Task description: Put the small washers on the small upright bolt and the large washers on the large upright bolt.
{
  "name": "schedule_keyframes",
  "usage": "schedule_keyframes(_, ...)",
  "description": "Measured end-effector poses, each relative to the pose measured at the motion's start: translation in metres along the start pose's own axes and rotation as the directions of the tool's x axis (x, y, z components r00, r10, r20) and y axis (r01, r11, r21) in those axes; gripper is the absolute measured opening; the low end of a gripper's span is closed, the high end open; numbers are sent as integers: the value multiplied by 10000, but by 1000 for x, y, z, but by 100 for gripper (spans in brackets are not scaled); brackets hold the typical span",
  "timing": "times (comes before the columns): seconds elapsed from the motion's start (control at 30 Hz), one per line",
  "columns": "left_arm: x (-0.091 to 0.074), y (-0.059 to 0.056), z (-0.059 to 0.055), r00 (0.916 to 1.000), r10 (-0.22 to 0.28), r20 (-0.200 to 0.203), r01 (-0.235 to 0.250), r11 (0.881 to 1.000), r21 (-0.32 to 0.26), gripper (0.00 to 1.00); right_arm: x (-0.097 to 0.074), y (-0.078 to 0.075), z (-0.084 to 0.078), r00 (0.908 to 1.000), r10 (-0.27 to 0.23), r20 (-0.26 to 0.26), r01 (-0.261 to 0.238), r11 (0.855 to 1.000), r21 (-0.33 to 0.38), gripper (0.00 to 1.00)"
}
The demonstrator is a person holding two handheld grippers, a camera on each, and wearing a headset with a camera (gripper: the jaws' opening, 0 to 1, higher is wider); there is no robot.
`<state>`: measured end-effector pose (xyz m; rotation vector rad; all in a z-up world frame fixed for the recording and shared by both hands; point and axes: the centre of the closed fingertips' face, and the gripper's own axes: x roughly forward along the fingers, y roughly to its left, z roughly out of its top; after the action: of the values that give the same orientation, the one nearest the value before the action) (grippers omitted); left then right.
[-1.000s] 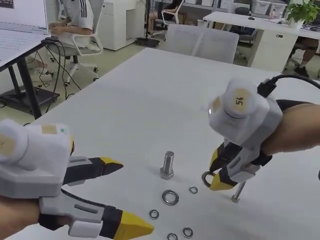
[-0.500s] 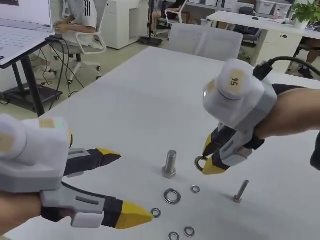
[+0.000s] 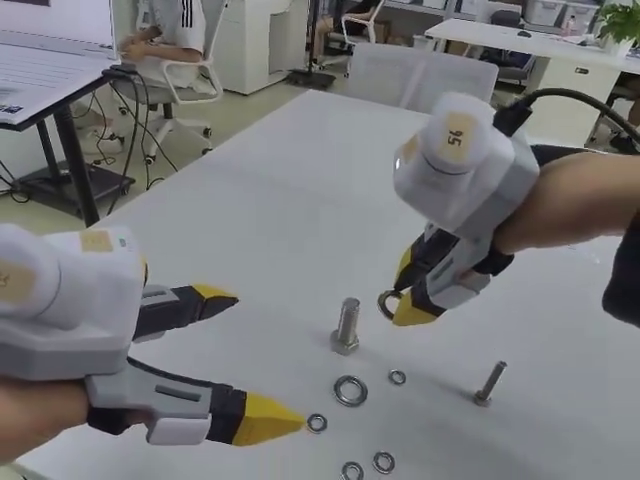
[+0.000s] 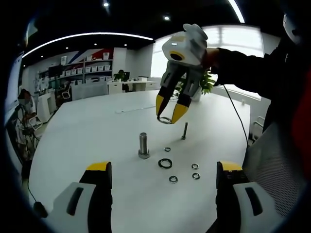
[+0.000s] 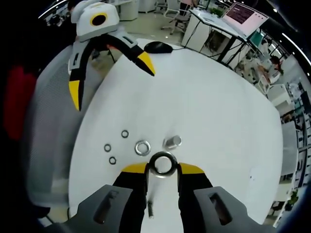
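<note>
Washer in the air over a white surface (image 3: 270,210) in an open office, where a person (image 3: 160,30) sits at a desk at far left, a grey chair (image 3: 420,78) stands at the surface's far edge and a green plant (image 3: 625,18) shows at far right. Your right claw (image 3: 408,293) pinches a large washer (image 3: 388,303) by its rim. The ring lies about level, hole facing down, clear of the surface and just right of the large bolt (image 3: 345,328). That bolt stands on its head, long axis vertical, threaded end pointing up. The small bolt (image 3: 489,383) stands the same way farther right, well apart from it. On the near side of the bolts lie a second large washer (image 3: 350,390) and four small washers (image 3: 397,377), all flat on the surface. Your left claw (image 3: 243,358) is spread wide at near left, gripping nothing, its lower tip just beside one small washer.
</note>
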<state>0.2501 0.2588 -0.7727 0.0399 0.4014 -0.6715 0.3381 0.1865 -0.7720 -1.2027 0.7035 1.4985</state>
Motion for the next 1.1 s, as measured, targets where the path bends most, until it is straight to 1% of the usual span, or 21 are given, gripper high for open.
schedule_keyframes(0.37, -1, 7, 0, 9994, 340, 2, -340, 9992, 225, 88, 5, -10, 12, 10000, 89, 39, -88, 9997, -233, 24)
schedule_keyframes(0.47, -1, 8, 0, 9992, 408, -8, -408, 9988, 287, 88, 7, -13, 13, 10000, 34, -71, -36, 9993, -361, 24)
schedule_keyframes(0.6, -2, 10, 0, 9986, 529, -40, -527, 9978, 390, 88, 9, -16, 17, 9999, 122, -62, -125, 9990, -419, 24)
schedule_keyframes(0.83, -2, 11, 1, 9984, 570, 23, -570, 9976, 397, 88, 17, -20, 23, 9992, 333, -198, -343, 9979, -544, 24)
schedule_keyframes(1.1, -2, 8, 1, 9988, 494, -23, -493, 9978, 453, 88, 27, -22, 21, 9975, 601, -382, -620, 9968, -497, 24)
